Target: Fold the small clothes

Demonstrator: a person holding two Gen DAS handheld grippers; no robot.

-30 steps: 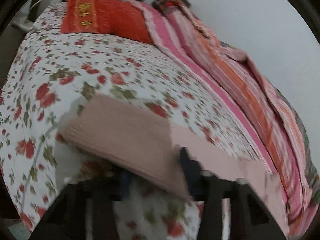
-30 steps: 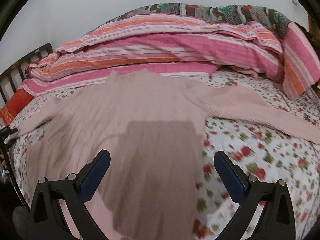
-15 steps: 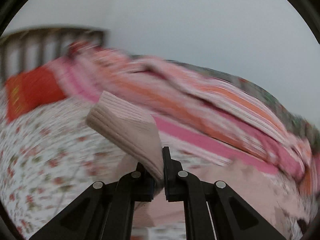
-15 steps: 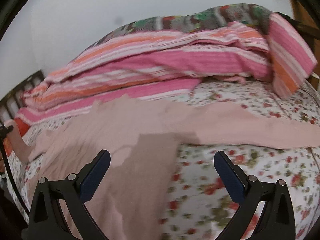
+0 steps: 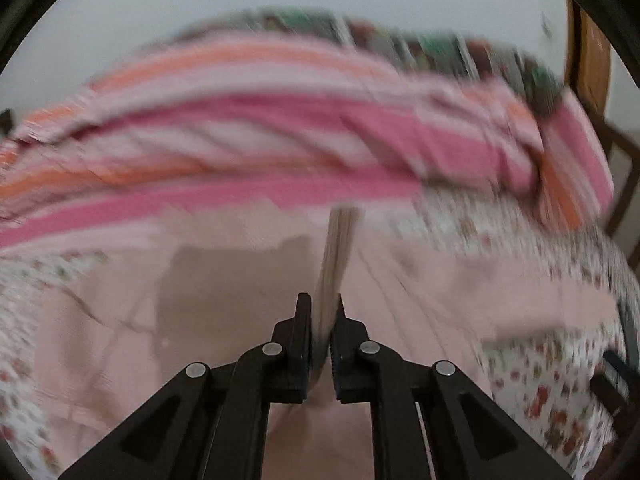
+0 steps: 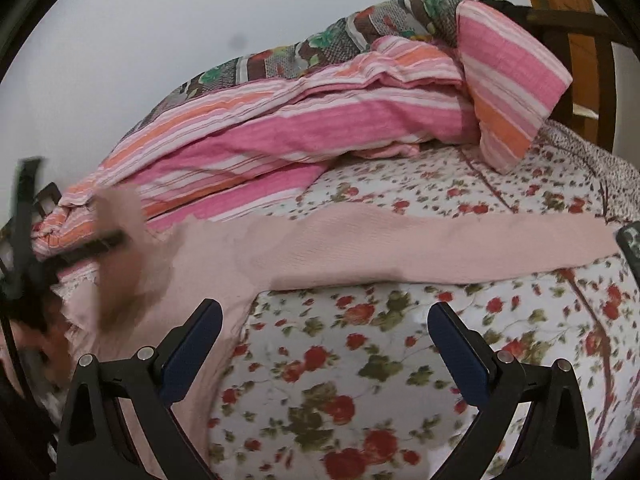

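A pale pink knit sweater [image 6: 208, 264] lies spread on the bed, its far sleeve [image 6: 440, 244] stretched out flat to the right. My left gripper [image 5: 322, 308] is shut on the other sleeve's ribbed cuff [image 5: 340, 248], which stands up edge-on between the pads, above the sweater's body [image 5: 240, 280]. The right wrist view shows that gripper [image 6: 24, 240] blurred at the left edge with the lifted sleeve [image 6: 116, 248] hanging from it. My right gripper [image 6: 324, 316] is open and empty, low over the floral sheet just in front of the flat sleeve.
A floral bedsheet [image 6: 360, 380] covers the mattress. A bunched pink and orange striped quilt [image 6: 320, 128] and a patterned blanket [image 6: 340, 44] are heaped along the wall behind the sweater. A wooden frame [image 6: 580, 40] stands at the far right.
My left gripper closed on the sleeve cuff, lifted it off the sheet and swung it over the sweater's body. My right gripper drifted to the right, staying open.
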